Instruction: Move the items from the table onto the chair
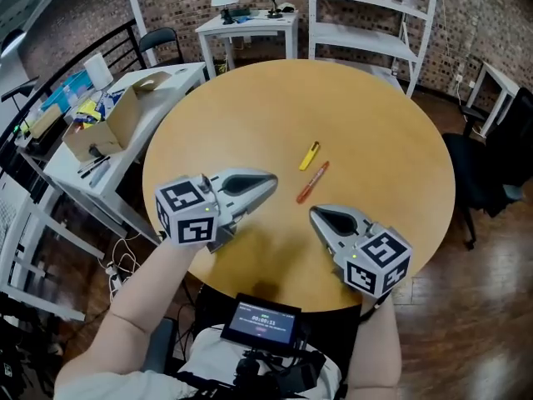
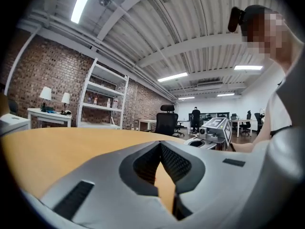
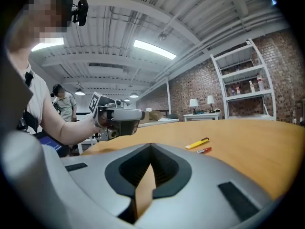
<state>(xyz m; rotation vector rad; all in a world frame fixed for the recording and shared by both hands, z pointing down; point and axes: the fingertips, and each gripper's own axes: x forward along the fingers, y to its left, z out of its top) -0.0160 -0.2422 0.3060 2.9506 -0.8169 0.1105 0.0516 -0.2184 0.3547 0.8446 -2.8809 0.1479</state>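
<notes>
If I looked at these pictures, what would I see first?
Probably the two big grey grippers, the left gripper and the right gripper, both shut and empty, over a round wooden table. Just past their tips, near the table's middle, lie a small yellow thing and a red pen.

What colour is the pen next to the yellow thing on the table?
Red-orange. The pen shows best in the head view, beside the yellow thing.

grey left gripper (image 1: 268, 183) and right gripper (image 1: 316, 216), each bearing a black-and-white marker cube (image 1: 187, 211); white short-sleeved top (image 1: 87, 387).
</notes>
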